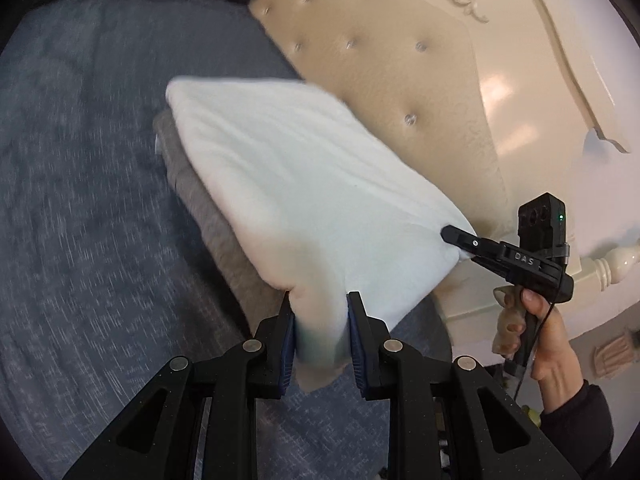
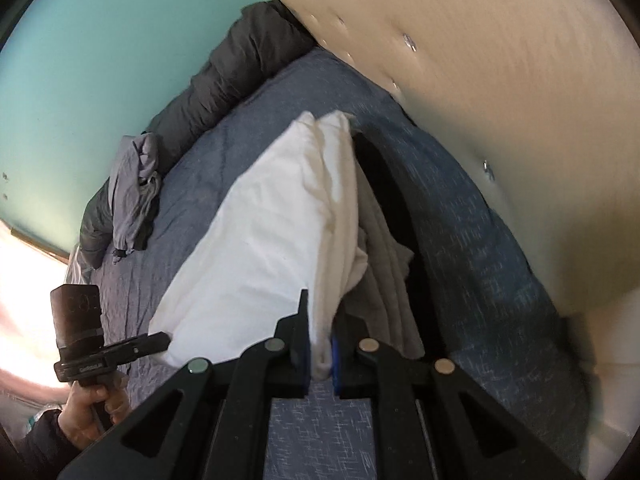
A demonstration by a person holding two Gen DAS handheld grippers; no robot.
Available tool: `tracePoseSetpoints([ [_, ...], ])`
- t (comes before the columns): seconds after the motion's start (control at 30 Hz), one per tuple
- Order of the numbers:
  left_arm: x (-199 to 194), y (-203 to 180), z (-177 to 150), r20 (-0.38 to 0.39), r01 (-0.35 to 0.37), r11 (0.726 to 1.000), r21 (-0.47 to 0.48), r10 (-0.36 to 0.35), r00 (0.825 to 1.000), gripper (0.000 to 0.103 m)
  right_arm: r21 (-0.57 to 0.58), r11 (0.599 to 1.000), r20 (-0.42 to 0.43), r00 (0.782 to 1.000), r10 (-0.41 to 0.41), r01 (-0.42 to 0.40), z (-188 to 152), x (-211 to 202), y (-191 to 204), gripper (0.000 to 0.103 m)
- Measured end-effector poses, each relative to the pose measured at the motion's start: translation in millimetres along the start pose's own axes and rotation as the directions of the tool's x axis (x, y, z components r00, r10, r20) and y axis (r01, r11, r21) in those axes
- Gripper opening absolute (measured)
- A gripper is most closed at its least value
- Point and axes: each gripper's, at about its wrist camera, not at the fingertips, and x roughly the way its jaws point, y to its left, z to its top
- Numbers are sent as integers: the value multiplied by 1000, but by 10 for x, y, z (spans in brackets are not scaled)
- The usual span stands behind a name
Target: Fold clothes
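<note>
Tools come first: the left tool (image 1: 320, 320) pinches one near corner of the folded white cloth (image 1: 288, 184), and the right tool (image 2: 320, 344) pinches the other near corner. Both are squeezed tight on the cloth. It hangs in the air just over a pile of folded grey clothes (image 2: 384, 240) on the blue bed (image 1: 80, 200). The far end droops with nothing holding it. If one tool lets go too soon, the cloth could flop open and lose its folds. If it comes down crooked, it could slide off the pile or knock it over. The padded headboard (image 1: 400, 80) is close, so a swing could bump it.
</note>
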Motion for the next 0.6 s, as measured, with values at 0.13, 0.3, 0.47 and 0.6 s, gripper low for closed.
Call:
tracePoseSetpoints([
  [0.13, -82, -14, -61, -11, -31, 999, 20, 31, 999, 31, 11, 996, 35, 996, -86, 85, -48, -83, -72, 13],
  [0.3, -385, -139, -23, 61, -103, 988, 113, 96, 993, 30, 14, 993, 161, 980, -118, 118, -16, -411, -84, 13],
  [0.47, -410, -340, 94, 117, -119, 973, 196, 97, 988, 30, -6, 992, 145, 982, -124, 127, -70, -197, -62, 13],
  [0.6, -153, -411, 56, 69, -127, 961, 245, 113, 991, 30, -21, 991, 131, 983, -130, 134, -115, -21, -46, 13],
])
